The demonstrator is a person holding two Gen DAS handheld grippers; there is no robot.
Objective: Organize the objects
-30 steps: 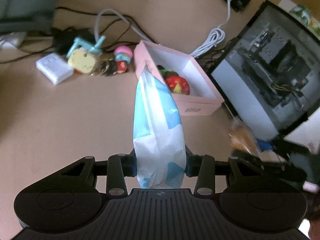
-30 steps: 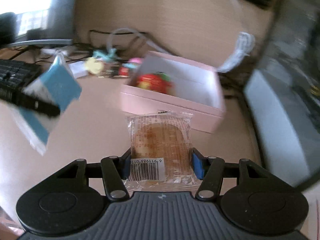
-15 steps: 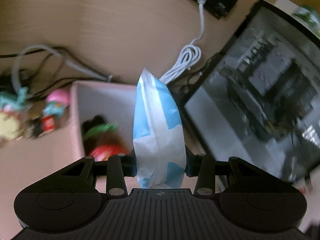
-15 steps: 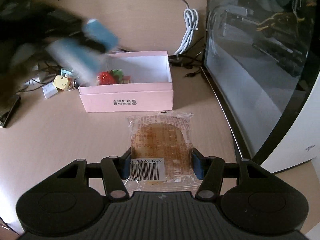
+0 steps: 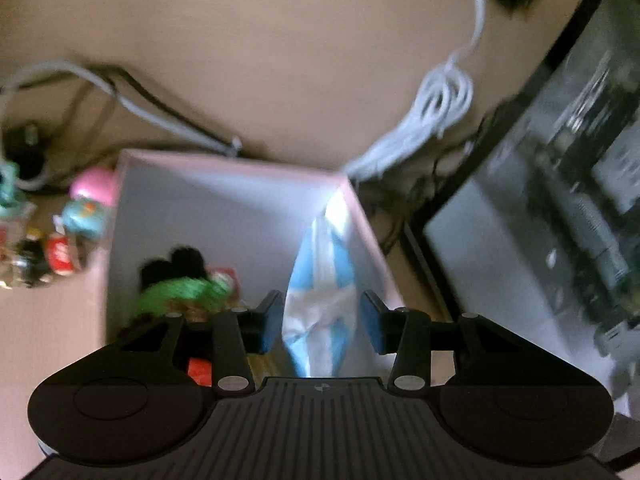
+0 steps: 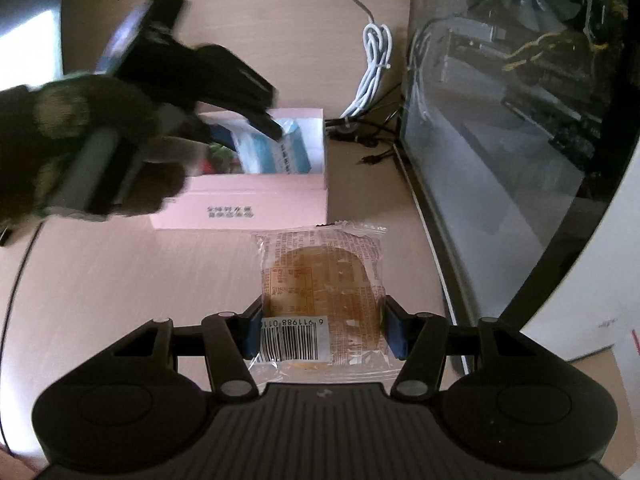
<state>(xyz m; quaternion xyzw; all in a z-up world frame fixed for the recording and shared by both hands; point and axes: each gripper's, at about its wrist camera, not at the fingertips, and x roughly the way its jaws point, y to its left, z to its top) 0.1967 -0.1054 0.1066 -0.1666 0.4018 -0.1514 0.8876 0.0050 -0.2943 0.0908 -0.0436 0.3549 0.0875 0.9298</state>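
Right gripper [image 6: 323,336]: nearest the onlooker, its black two-finger frame pointed down at the desk, blue pads pressed against both sides of a clear plastic-wrapped round brown pastry [image 6: 322,292] with a white barcode label at its near end.
Pastry position: held out in front of the pads, just short of the near wall of the box, above the bare desk.
Beige wooden desk [image 6: 120,280]: bare in front of the box.
Pink rectangular cardboard box with white inside [image 6: 248,208]: open-topped, printed with small dark characters on the near wall, just beyond the pastry.
Left gripper [image 5: 320,322]: poised over the box's right half, held in a dark-gloved hand [image 6: 80,152]; its blue pads stood a little apart from the packet, with gaps on both sides, so it was loosened rather than clamped.
Blue-and-white soft plastic packet [image 5: 322,300]: upright between the left pads, inside the box against its right wall.
Other box contents: a red and green toy [image 5: 188,292] with dark parts lay in the left half, blurred.
Left of the box: small colourful figurines [image 5: 86,208], pink, teal and red, on the desk.
Behind the box: a coiled white cable [image 6: 374,64] and grey cables.
Right side: a black-framed glass-panelled computer case [image 6: 520,100], standing beside the box and well beyond it.
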